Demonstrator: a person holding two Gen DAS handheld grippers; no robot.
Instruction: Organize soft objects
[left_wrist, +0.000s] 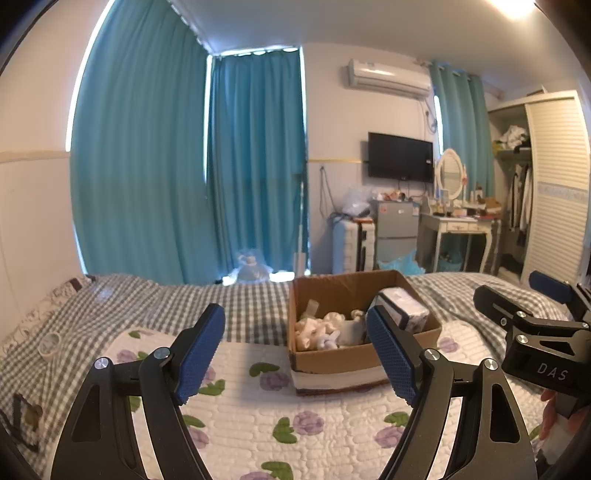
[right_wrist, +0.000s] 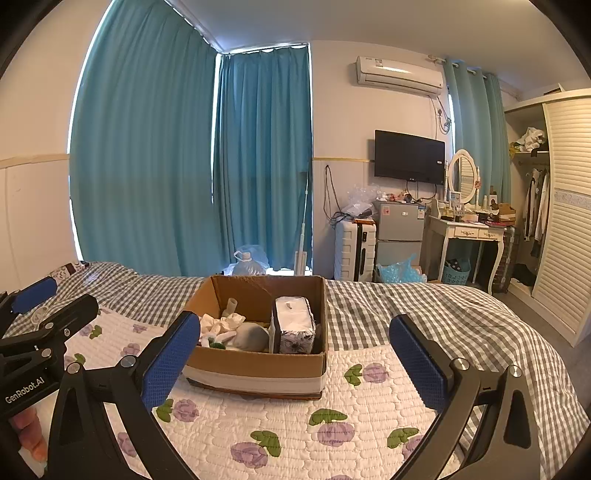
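- Left wrist view: left gripper (left_wrist: 297, 350) spread wide, nothing between the blue pads (left_wrist: 201, 352), hovering over the quilt (left_wrist: 251, 417).
- Box (left_wrist: 334, 360), open cardboard, sits on the quilt's far edge, right of centre, just past the right pad.
- Soft toys (left_wrist: 319, 330), pale cream heap, fill the box's left half; grey lump beside them.
- Tissue pack (left_wrist: 404, 308) stands in the box's right half, against the right wall.
- Tape roll (left_wrist: 50, 345) lies on the checked sheet (left_wrist: 251, 299) near the bed's left edge, well apart from the box.
- Right gripper (left_wrist: 517, 295) shows at the right edge, fingers apart, holding nothing.
- Right wrist view: right gripper (right_wrist: 293, 354) wide open, empty, pads (right_wrist: 170, 356) flanking the box (right_wrist: 258, 373) from the near side, not touching it.
- Box rests on the quilt (right_wrist: 295, 424) at its far edge, back half over the checked sheet (right_wrist: 406, 306).
- Soft toys (right_wrist: 221, 325) bunched in the box's left part, a grey one toward the middle.
- Tissue pack (right_wrist: 295, 325) upright in the right part, touching the right wall.
- Left gripper (right_wrist: 55, 299) in the left edge, open, empty.
- Curtains (right_wrist: 184, 155), TV (right_wrist: 409, 157), fridge (right_wrist: 399, 229), wardrobe (right_wrist: 565, 221) behind the bed.
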